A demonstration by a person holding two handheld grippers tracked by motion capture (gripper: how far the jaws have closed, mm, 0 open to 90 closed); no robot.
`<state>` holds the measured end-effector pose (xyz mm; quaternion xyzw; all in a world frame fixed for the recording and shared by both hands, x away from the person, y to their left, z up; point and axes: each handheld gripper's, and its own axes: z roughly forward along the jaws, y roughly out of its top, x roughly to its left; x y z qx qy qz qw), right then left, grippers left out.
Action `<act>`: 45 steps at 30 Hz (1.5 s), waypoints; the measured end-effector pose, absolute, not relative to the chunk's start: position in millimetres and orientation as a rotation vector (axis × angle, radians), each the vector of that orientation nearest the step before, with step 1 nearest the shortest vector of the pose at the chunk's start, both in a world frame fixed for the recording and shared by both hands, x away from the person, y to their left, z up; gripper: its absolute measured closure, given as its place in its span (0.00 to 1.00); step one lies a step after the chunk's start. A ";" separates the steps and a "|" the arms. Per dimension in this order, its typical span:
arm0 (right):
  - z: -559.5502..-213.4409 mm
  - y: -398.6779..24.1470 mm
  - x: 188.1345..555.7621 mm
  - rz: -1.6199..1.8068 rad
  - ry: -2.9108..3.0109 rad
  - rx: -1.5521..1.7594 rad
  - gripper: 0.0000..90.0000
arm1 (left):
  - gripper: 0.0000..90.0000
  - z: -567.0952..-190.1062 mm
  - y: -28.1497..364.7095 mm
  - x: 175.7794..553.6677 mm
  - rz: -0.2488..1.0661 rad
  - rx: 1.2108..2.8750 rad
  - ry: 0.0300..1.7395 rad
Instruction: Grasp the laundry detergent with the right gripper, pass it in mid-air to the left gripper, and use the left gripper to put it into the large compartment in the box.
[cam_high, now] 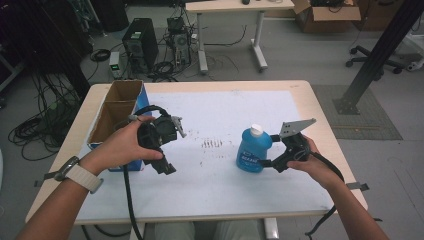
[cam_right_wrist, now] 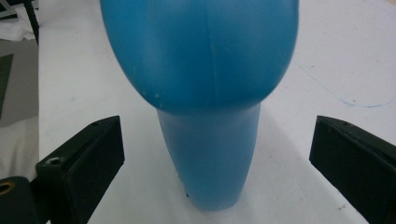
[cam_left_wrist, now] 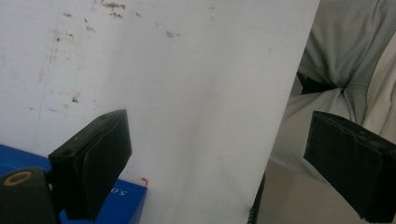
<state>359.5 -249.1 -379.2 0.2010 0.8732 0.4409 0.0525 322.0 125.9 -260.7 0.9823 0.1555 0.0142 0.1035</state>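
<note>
item: blue bottle (cam_high: 254, 150) upright mid-table, ungrasped; your right gripper (cam_high: 270, 150) straddles its handle with jaws wide, your left gripper (cam_high: 169, 150) hangs wide and empty near the box (cam_high: 116, 107); grasp and move remain.

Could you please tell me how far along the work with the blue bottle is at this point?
Nothing looks finished yet. In hand: the right gripper is at the upright blue plastic bottle with a white cap, its jaws open on either side of the bottle's narrow part and not closed on it. Left: closing, lifting and placing it, perhaps into the open cardboard box. The left gripper hangs open above the white table mat.
</note>
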 end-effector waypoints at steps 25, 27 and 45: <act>-382.9 -226.4 365.2 1.360 2.642 0.568 0.02 | 0.09 -261.2 127.8 321.9 0.042 2.895 0.468; -383.6 -225.0 365.8 1.361 2.641 0.566 0.03 | 0.09 -261.3 127.8 321.9 0.042 2.895 0.468; -390.2 -225.3 366.9 1.414 2.622 0.576 0.12 | 0.09 -262.3 127.9 322.5 0.040 2.895 0.470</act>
